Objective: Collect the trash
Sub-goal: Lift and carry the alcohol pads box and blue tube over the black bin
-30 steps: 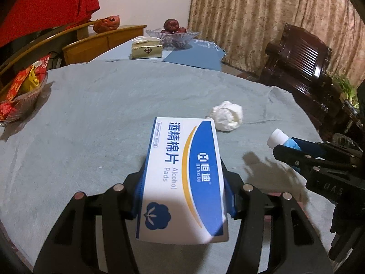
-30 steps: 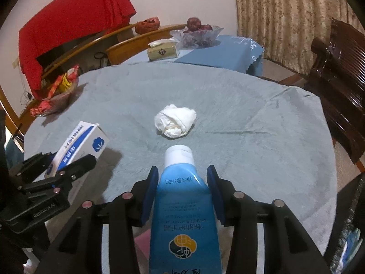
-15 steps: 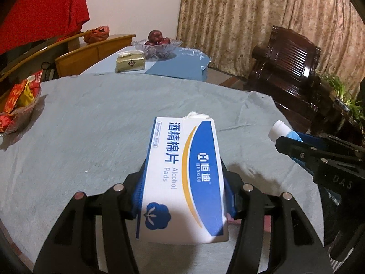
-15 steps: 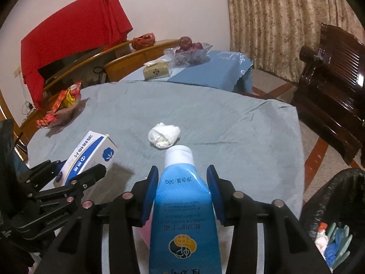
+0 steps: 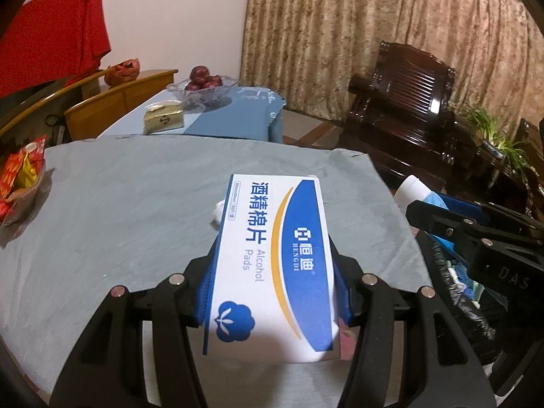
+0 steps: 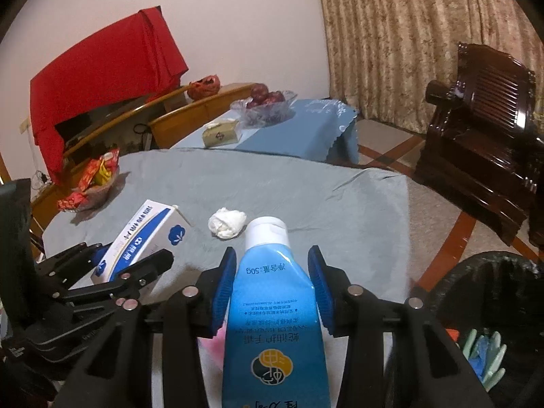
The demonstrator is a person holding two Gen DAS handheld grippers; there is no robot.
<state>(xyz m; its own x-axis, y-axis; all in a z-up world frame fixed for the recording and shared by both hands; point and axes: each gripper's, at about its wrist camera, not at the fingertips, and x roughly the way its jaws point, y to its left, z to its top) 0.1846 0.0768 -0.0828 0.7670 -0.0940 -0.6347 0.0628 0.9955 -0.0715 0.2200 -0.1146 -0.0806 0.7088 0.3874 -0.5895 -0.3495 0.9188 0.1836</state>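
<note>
Off the worktop edge — both grippers have swung toward the bin, left gripper jaws clamping the box, right gripper jaws clamping the tube — drop looks imminent.

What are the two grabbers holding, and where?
Left hand-held gripper pinches the alcohol pads box by its long sides; right hand-held gripper squeezes the blue tube's sides.

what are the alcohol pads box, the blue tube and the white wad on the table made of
Alcohol pads box: looks like thin printed cardboard, smooth and slightly glossy, with crisp folded edges and flat faces.
Blue tube: likely soft plastic, glossy, with a flattened body and a hard white plastic cap.
White wad: probably crumpled tissue or paper, matte, with irregular creases.
</note>
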